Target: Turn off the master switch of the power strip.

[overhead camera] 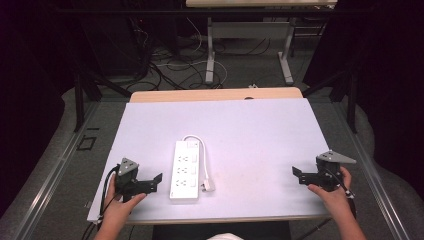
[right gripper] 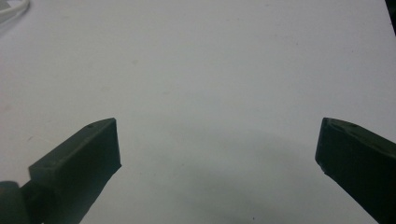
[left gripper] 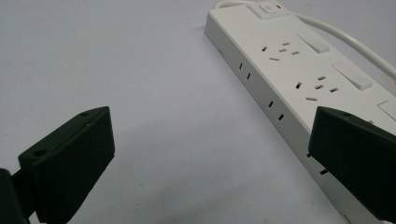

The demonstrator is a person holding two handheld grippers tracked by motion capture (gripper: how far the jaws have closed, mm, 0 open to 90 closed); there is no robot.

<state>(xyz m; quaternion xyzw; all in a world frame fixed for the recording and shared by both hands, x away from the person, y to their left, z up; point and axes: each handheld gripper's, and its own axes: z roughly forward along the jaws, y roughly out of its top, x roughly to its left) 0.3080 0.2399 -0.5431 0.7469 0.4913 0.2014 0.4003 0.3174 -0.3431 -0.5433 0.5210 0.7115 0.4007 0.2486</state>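
White power strip [overhead camera: 185, 170] lies flat on the white table [overhead camera: 260, 130], left of centre and toward the near edge, long axis running away from the person. Its switch end is the far one, and the white cable [overhead camera: 202, 150] loops out there and runs back along the strip's right side to a plug [overhead camera: 208, 186] resting on the table just beside the near right corner. Left gripper [overhead camera: 156, 179] sits low at the near left, held in the left hand [overhead camera: 119, 202], jaws pointed toward the strip and just beside its near left end — not touching it from what the high view shows. In the left gripper view the left gripper [left gripper: 210, 158] has its jaws spread wide with nothing between them but bare table; the power strip [left gripper: 289, 74] runs diagonally up the right side, its socket holes and rocker switches facing up, and the right-hand jaw overlaps the strip's near part in the picture. Right gripper [overhead camera: 298, 174] is at the near right edge, held in the right hand [overhead camera: 332, 192], well apart from the strip, jaws pointing left across the table. Right gripper view — right gripper [right gripper: 217, 149] jaws wide apart too, empty, plain table ahead.
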